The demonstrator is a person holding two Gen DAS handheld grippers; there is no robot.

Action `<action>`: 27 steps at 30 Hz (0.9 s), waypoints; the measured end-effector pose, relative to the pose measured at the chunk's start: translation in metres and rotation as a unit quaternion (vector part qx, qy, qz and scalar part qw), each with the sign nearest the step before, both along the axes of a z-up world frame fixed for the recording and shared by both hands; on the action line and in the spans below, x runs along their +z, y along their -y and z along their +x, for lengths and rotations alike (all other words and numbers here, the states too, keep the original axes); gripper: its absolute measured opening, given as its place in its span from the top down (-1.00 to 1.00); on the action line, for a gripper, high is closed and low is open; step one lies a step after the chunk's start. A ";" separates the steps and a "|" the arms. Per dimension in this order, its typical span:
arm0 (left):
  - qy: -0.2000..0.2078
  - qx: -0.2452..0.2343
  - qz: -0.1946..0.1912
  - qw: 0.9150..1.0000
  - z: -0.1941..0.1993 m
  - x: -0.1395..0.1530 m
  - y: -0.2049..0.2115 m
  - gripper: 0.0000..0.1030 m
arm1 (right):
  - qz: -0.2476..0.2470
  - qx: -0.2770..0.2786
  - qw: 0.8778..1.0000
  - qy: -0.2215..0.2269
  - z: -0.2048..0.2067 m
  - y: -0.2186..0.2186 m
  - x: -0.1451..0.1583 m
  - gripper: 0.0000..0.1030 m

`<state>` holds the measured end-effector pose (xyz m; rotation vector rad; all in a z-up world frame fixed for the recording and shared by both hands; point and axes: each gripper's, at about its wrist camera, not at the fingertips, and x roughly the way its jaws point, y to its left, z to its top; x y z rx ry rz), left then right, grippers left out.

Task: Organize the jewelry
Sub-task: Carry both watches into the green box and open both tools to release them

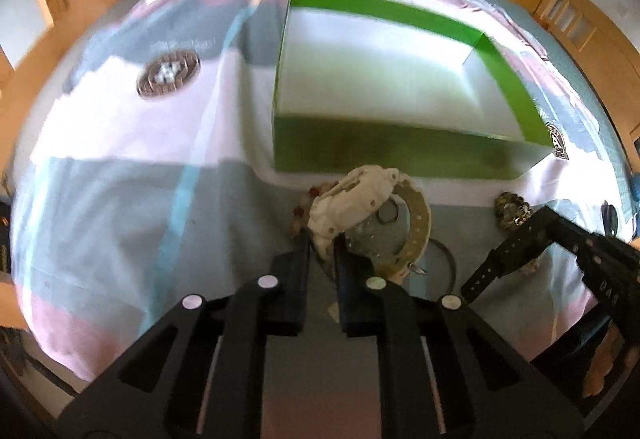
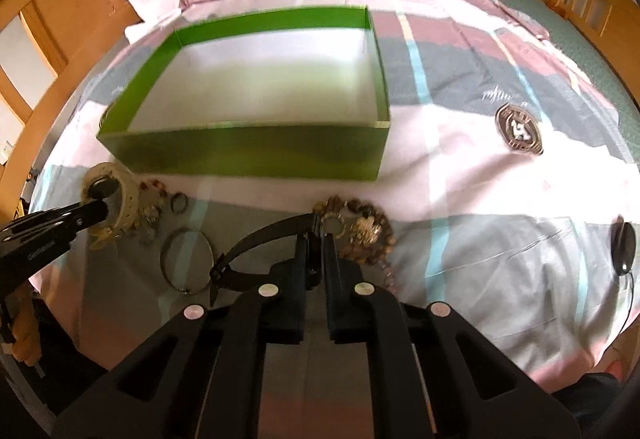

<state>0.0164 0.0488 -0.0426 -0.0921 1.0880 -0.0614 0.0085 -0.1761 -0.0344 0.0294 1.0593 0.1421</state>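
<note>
left gripper: clenched on white watch, just short of green box
right gripper: clenched on black watch strap
tip: lift both clear over box's near wall before letting go

Matte black left gripper, black right gripper; round silver fasteners

bright daylight, washed-out colours, motion blur on the green box, heavy fisheye bending at edges

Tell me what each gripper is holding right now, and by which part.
The left gripper grips the white watch at the edge of its case. The right gripper pinches the black watch by its strap.
</note>
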 end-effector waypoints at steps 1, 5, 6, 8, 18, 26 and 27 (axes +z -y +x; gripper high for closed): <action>0.005 0.000 0.005 1.000 -0.003 0.004 0.000 0.76 | 0.001 -0.001 1.000 0.003 0.000 0.000 0.003 0.84; 0.015 0.008 0.015 1.000 -0.005 0.015 -0.003 0.76 | -0.016 -0.002 1.000 0.013 0.002 -0.004 0.008 0.84; 0.014 0.013 0.016 1.000 -0.006 0.017 -0.004 0.76 | -0.017 -0.001 1.000 0.012 0.002 -0.006 0.008 0.84; 0.017 0.016 0.013 1.000 -0.007 0.023 -0.005 0.76 | -0.006 0.003 1.000 0.015 0.002 -0.005 0.012 0.84; 0.091 -0.006 0.011 0.996 0.026 0.095 0.022 0.76 | 0.035 -0.023 0.992 0.122 0.036 0.007 0.092 0.84; 0.061 -0.010 0.030 0.998 0.092 0.061 0.039 0.76 | 0.026 -0.040 0.995 0.085 0.099 0.005 0.053 0.84; 0.053 -0.012 0.033 0.998 0.100 0.052 0.040 0.76 | 0.023 -0.039 0.996 0.075 0.105 0.002 0.043 0.84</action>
